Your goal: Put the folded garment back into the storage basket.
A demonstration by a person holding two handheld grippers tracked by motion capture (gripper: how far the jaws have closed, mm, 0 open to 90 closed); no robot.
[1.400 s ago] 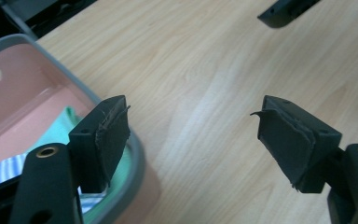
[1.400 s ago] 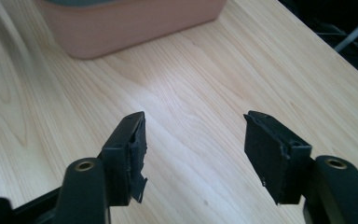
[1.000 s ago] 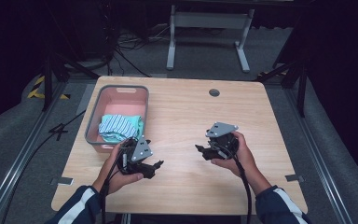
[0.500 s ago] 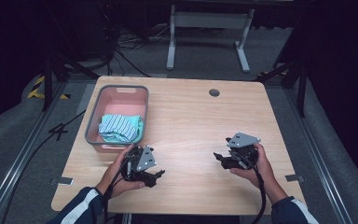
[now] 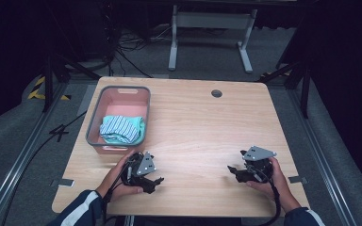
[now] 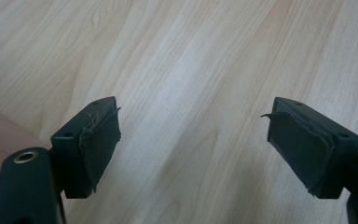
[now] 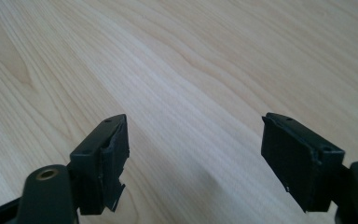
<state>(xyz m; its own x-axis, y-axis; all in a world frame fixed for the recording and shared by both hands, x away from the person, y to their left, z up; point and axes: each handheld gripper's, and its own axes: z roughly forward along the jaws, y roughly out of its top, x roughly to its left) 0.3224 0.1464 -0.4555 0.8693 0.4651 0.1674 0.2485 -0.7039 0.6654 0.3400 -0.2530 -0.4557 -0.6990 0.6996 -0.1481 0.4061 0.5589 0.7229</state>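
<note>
Wooden table (image 5: 193, 122): both claws, left (image 5: 158, 181) and right (image 5: 232, 170), now lower, right farther right, released, empty, just widening.

This looks like a lab or recording studio. A pale wooden bench (image 5: 207, 127) with a cable hole (image 5: 216, 93) stands alone on grey carpet (image 5: 14, 141), with dark surroundings, loose cables (image 5: 122, 44) on the floor, yellow-and-black hazard tape (image 5: 37, 89), metal floor rails (image 5: 21, 162) and a white metal stand (image 5: 209, 28) behind.

striped cloth (image 5: 121, 129) folded in pink basket (image 5: 122, 94).
</note>
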